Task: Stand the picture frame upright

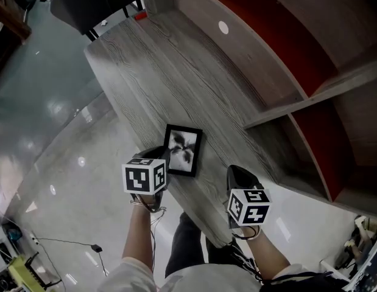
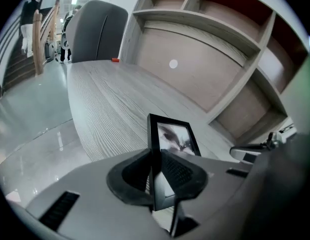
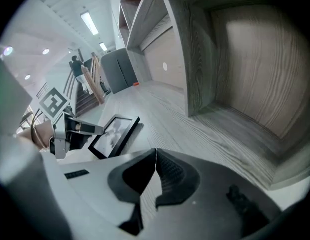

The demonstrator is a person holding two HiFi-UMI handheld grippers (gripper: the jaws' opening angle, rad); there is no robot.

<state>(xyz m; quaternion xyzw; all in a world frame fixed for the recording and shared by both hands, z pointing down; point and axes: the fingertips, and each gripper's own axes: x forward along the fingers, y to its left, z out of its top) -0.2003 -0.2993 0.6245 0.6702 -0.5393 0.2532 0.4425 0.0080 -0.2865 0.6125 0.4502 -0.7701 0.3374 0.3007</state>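
A black picture frame (image 1: 183,151) with a dark flower-like print lies face up on the grey wood table (image 1: 164,72), near its front edge. My left gripper (image 1: 162,157) is at the frame's left edge. In the left gripper view the frame (image 2: 175,136) has that edge between the jaws, and the left gripper (image 2: 156,156) is shut on it. My right gripper (image 1: 232,170) hovers over the table to the right of the frame, apart from it. The right gripper (image 3: 155,154) is shut with nothing between its jaws, and its view shows the frame (image 3: 114,134) at lower left.
A wooden shelf unit (image 1: 279,72) with red-backed compartments runs along the table's right side. A dark chair (image 1: 97,5) stands at the far end, with a small red object (image 1: 140,16) beside it. The table's left edge drops to a glossy floor (image 1: 48,120).
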